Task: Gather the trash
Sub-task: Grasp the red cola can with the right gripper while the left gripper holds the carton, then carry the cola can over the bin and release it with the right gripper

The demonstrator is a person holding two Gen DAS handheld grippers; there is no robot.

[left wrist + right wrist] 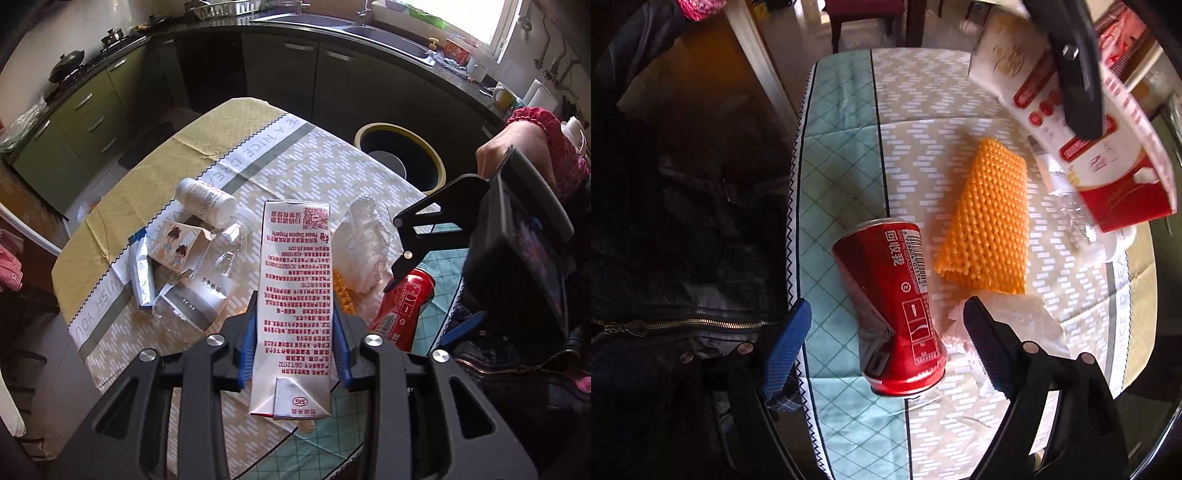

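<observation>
My left gripper (295, 343) is shut on a white milk carton (293, 295) printed with red text, held lifted above the table; the same carton (1100, 147) shows at the upper right of the right wrist view. My right gripper (886, 343) hangs open over a dented red soda can (894, 306) lying on its side, one blue pad on each side of it, not touching. The can (402, 306) also shows under the right gripper (397, 273) in the left wrist view. A black bin with a yellow rim (399, 155) stands beyond the table.
On the patterned tablecloth (314, 166) lie a crumpled white tissue (364, 247), an orange foam net (990, 218), a clear plastic bottle (207, 277), a white pill bottle (207, 201), a small cartoon box (177, 251) and a tube (142, 277). Kitchen counters ring the room.
</observation>
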